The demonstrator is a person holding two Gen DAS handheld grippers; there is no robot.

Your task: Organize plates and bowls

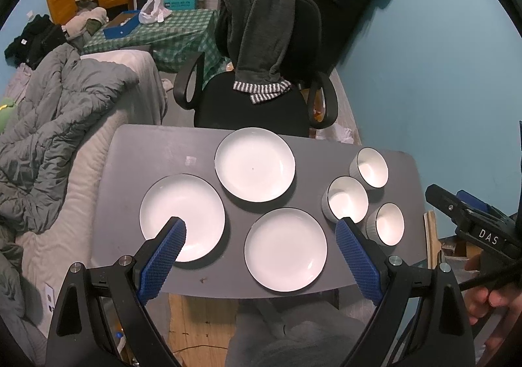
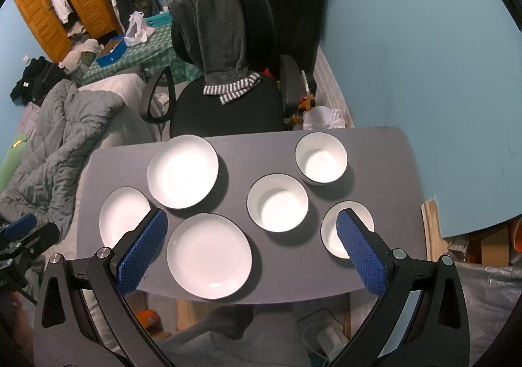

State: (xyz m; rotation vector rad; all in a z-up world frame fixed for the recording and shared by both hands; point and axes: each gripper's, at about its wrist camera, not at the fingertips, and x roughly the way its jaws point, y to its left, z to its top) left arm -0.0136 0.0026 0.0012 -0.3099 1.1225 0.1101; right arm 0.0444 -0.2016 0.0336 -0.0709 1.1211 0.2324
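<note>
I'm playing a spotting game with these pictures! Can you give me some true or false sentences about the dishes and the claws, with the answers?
1. Three plates lie on the table. True.
2. The bowls are stacked. False: all three stand apart.
3. The left claw is open and holds nothing. True.
4. The right claw grips a plate. False: it is open and empty.
5. A grey garment hangs over the chair. True.
</note>
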